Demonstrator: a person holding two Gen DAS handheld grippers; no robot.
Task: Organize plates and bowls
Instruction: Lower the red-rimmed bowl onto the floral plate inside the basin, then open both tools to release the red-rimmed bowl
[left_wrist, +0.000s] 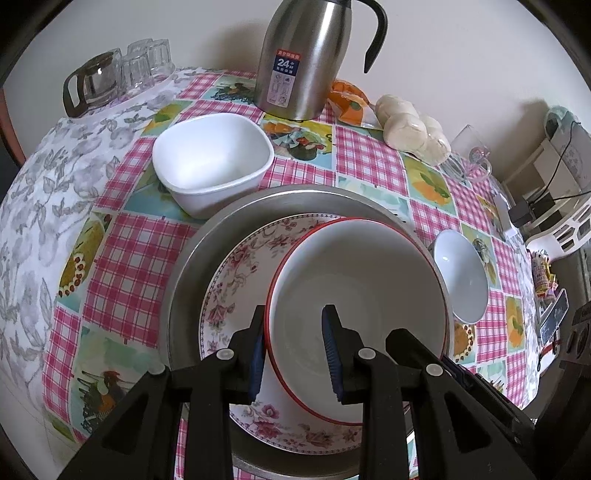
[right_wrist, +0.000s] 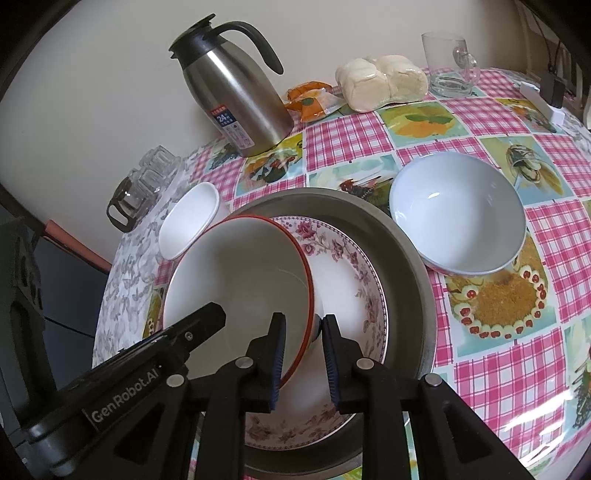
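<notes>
Left fingers (left_wrist: 258, 354) straddle near-left rim of red-rimmed bowl (left_wrist: 362, 295), one pad outside, one inside; whether clamped, cannot tell. Right fingers (right_wrist: 277, 354) straddle same bowl's right rim, gap visible on outer side; grip not clear. Left gripper (left_wrist: 293, 356) and right gripper (right_wrist: 303, 358) on opposite sides of bowl. Bowl tilted, resting in floral plate (left_wrist: 236, 280), plate inside steel pan (left_wrist: 192, 258) on bench (left_wrist: 122, 236). Square white bowl (left_wrist: 212, 162) just behind pan. Pale blue bowl (right_wrist: 458, 214) beside pan's right. Steel flask (left_wrist: 299, 59) at back.
</notes>
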